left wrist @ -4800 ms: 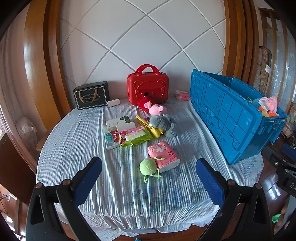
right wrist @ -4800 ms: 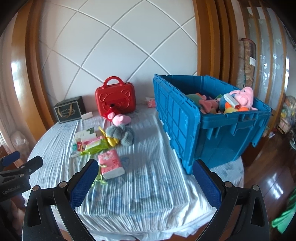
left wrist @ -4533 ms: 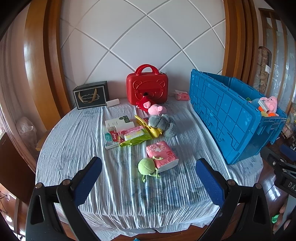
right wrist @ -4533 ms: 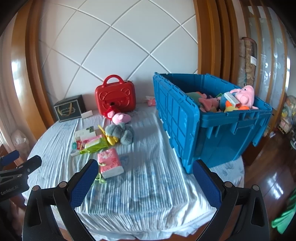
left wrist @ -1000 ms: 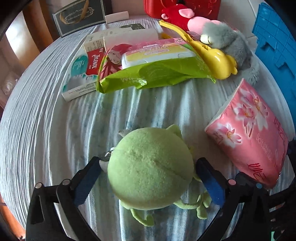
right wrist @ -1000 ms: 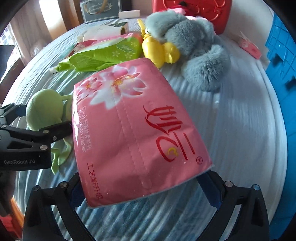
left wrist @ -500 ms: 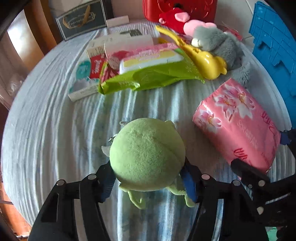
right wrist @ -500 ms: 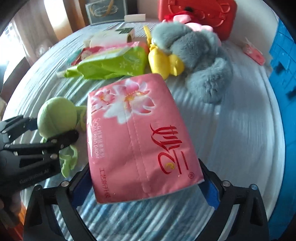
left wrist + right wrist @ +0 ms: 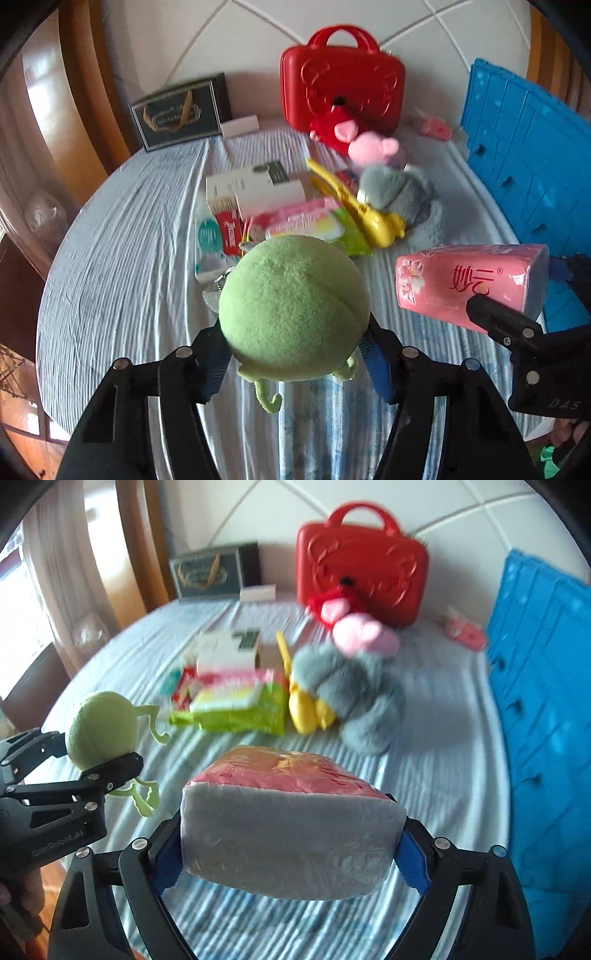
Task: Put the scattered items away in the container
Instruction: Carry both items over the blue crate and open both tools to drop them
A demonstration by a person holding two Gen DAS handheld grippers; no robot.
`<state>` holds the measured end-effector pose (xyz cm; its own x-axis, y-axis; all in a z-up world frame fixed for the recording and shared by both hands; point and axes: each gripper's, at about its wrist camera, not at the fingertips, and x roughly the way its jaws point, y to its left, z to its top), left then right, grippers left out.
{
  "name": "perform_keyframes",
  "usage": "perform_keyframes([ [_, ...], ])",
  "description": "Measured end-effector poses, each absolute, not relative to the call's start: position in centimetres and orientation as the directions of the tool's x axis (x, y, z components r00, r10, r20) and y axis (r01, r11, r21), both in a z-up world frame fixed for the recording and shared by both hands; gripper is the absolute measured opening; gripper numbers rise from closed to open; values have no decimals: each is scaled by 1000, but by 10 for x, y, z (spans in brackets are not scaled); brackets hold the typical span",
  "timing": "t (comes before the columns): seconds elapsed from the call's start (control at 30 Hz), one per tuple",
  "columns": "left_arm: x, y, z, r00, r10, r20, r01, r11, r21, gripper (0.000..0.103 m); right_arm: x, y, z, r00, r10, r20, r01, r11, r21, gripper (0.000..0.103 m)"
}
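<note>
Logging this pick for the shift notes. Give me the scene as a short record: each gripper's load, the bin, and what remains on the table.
left gripper: shut on green plush, lifted off the table
right gripper: shut on pink tissue pack, lifted
bin: blue, at the table's right edge
remaining: grey plush, pink plush, yellow toy, wipes pack, boxes
behind: red case, dark box
</note>
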<state>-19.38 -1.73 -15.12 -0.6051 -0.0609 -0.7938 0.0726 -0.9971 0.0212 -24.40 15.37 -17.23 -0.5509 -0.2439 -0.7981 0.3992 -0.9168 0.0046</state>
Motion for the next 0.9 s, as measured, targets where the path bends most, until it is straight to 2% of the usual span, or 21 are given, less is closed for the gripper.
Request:
perform_keyframes([
  [0.2,-177,-26,-105,-687,-18,-726,18,-1000,7,62,-208,157,-99,-651,-235,-722,356,-934,-17,93],
  [0.47,-172,-15,-63,-749,63,-660,-60,-998,-27,62,-180,160,-30,-762,-184,-621,287,-955,-69,93],
  [0.7,-183,34,-28,-766,118,-631,-137,-990,-19,62,-167,198,23,-836,-106,-539,197,-974,-115,93],
  [0.9,-187,114,9,-787,198,-584,-234,-972,-14,62,-153,267,58,-882,-30,-471,97,-988,-118,93],
])
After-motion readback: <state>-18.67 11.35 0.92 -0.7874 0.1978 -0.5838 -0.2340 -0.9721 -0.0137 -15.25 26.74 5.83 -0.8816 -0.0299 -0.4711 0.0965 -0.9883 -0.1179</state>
